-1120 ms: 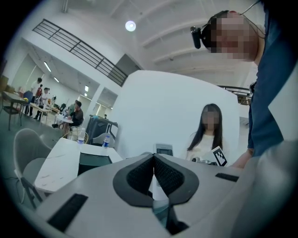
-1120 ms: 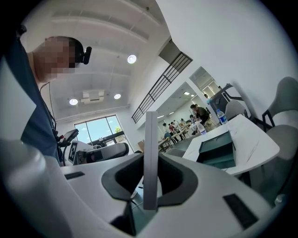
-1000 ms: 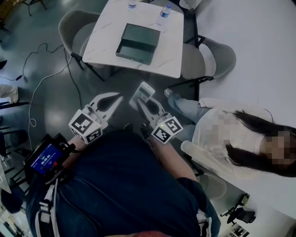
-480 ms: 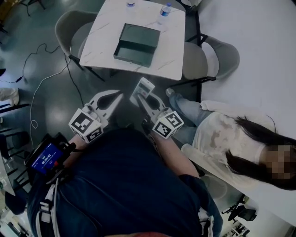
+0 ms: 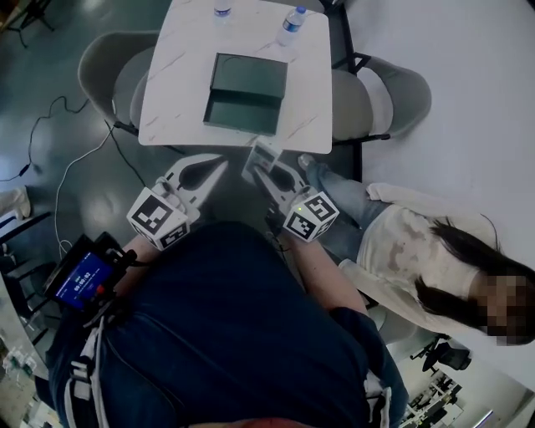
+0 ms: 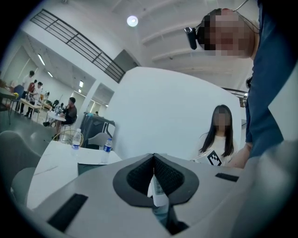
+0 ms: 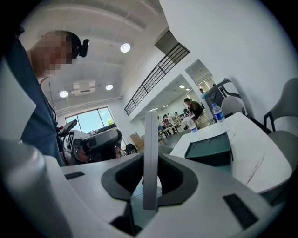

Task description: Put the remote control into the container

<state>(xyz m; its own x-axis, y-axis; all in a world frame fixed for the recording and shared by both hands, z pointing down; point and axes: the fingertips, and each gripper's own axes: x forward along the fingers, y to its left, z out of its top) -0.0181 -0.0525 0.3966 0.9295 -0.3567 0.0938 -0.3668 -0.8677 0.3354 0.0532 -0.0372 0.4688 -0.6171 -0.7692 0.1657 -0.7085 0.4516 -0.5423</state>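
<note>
The remote control (image 5: pixel 261 157) is a flat white slab. My right gripper (image 5: pixel 269 171) is shut on it and holds it up just off the near edge of the white table (image 5: pixel 175 92). In the right gripper view the remote (image 7: pixel 150 139) stands edge-on between the pads. The dark green container (image 5: pixel 241 128) lies open in the middle of the table, beyond the remote, and shows ahead to the right as the container (image 7: pixel 209 148). My left gripper (image 5: pixel 216 160) hangs beside the right one with its tips together, and a small white printed slip shows in the gap behind them.
Two water bottles (image 5: pixel 290 23) (image 5: pixel 221 8) stand at the table's far edge. Grey chairs (image 5: pixel 104 71) (image 5: pixel 384 92) flank the table. A seated person (image 5: pixel 410 251) is close on my right, legs near the table corner. A cable (image 5: pixel 75 167) trails over the floor at left.
Both grippers and the remote have come closer to the table; the remote now sits at the table's near edge. The grip on it is unchanged.
</note>
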